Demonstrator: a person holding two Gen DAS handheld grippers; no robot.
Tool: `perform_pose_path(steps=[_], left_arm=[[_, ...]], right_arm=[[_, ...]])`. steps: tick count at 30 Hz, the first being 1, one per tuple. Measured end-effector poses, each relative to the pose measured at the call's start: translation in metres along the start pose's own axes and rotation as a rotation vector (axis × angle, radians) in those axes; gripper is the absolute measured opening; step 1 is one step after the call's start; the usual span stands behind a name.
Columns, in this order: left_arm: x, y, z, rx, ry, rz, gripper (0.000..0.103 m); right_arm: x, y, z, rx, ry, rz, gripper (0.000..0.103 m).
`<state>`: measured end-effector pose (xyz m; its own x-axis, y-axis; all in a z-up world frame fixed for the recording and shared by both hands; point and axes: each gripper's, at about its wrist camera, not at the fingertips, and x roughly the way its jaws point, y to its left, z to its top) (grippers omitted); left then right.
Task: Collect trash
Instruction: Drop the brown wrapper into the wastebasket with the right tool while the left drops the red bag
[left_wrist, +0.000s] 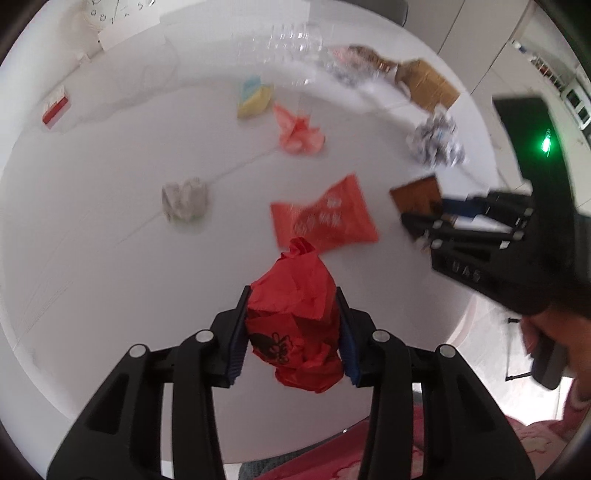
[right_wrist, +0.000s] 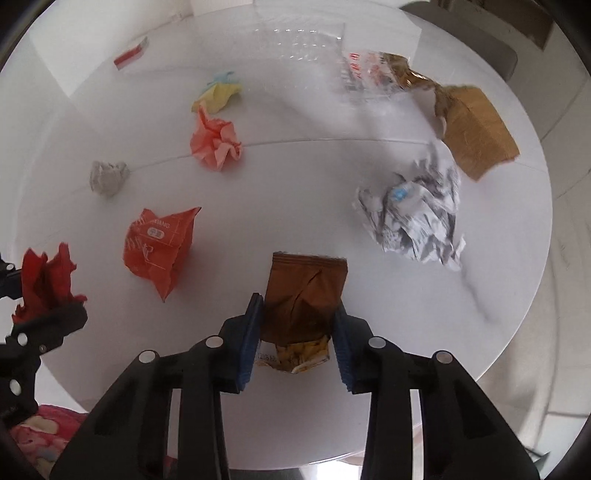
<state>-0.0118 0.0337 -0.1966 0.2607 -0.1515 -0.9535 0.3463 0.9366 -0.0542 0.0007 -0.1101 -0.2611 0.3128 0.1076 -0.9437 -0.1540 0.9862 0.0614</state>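
My left gripper (left_wrist: 291, 299) is shut on a crumpled red paper ball (left_wrist: 295, 317), held above the round white table (left_wrist: 92, 277). The ball also shows at the left edge of the right wrist view (right_wrist: 44, 280). My right gripper (right_wrist: 298, 306) is shut on a brown snack wrapper (right_wrist: 304, 295), also above the table; the wrapper shows in the left wrist view (left_wrist: 417, 195). An orange-red snack packet (left_wrist: 325, 216) (right_wrist: 159, 247) lies on the table between the two grippers.
On the table lie a pink paper ball (right_wrist: 216, 142), a grey paper wad (right_wrist: 107, 177), a yellow and blue paper (right_wrist: 218, 94), crumpled newsprint (right_wrist: 417, 214), a brown cardboard piece (right_wrist: 476, 136), clear plastic packaging (right_wrist: 303, 48) and a small red and white box (right_wrist: 131, 55).
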Motion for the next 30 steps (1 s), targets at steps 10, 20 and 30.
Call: perform_pose_path(steps=[10,20,30], left_arm=[[-0.019,-0.037,0.038,0.135,-0.046,-0.122,0.041],[-0.012,-0.129,0.05,0.372,-0.016,-0.215,0.041],[0.001,-0.202,0.036,0.548,0.051,-0.266,0.041]], right_arm=[[-0.077,-0.065,-0.05,0.204,-0.127,0.114,0.027],[-0.05,-0.164,-0.153,0.537,-0.023,-0.023,0.03],[-0.007,-0.188,-0.213,0.673,0.104,-0.045,0.098]])
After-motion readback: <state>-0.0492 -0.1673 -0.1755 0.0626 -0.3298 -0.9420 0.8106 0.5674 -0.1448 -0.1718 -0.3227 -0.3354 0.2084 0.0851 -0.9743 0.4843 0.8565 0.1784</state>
